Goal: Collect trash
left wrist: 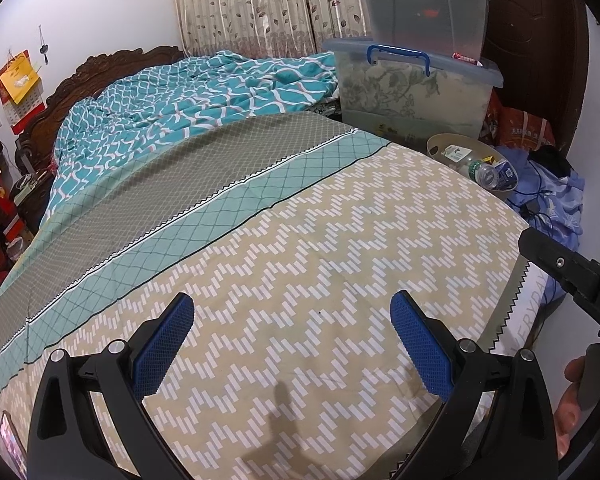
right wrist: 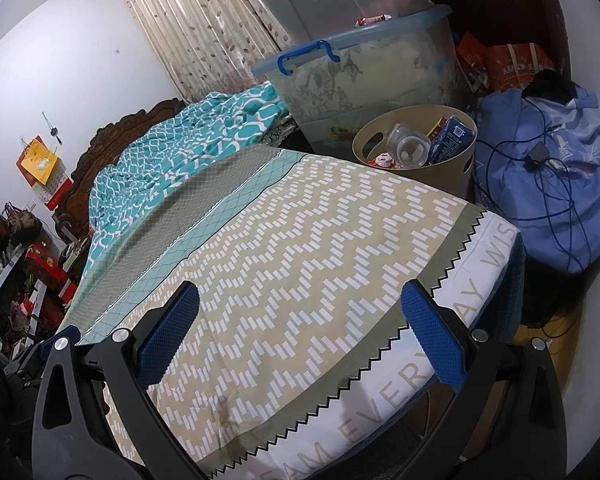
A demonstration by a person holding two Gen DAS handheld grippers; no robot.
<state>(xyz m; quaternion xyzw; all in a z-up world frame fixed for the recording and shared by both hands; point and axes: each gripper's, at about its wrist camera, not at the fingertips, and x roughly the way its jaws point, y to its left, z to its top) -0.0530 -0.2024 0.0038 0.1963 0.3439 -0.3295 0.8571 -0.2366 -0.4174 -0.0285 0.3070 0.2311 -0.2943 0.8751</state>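
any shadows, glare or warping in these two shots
Left wrist view: a soft shadow on the bedsheet below the open left gripper, bed edges bowed by fisheye. Right wrist view: dark corners, curtain leaning, even light around the open right gripper.

Left claw [left wrist: 292, 332]: jaws spread wide, blue textured pads [left wrist: 164, 344] facing each other across the gap, nothing between them. Black finger arms angle outward from the bottom of the left wrist view.

Right claw [right wrist: 300, 320]: same posture, jaws wide apart, blue pads [right wrist: 436, 336] clear of any load. Its black body [left wrist: 572, 276] also shows at the right edge of the left wrist view, just beside the left claw.

Person's hand [left wrist: 576, 396]: fingers wrapped on the right claw's grip; only partly visible at frame edge.
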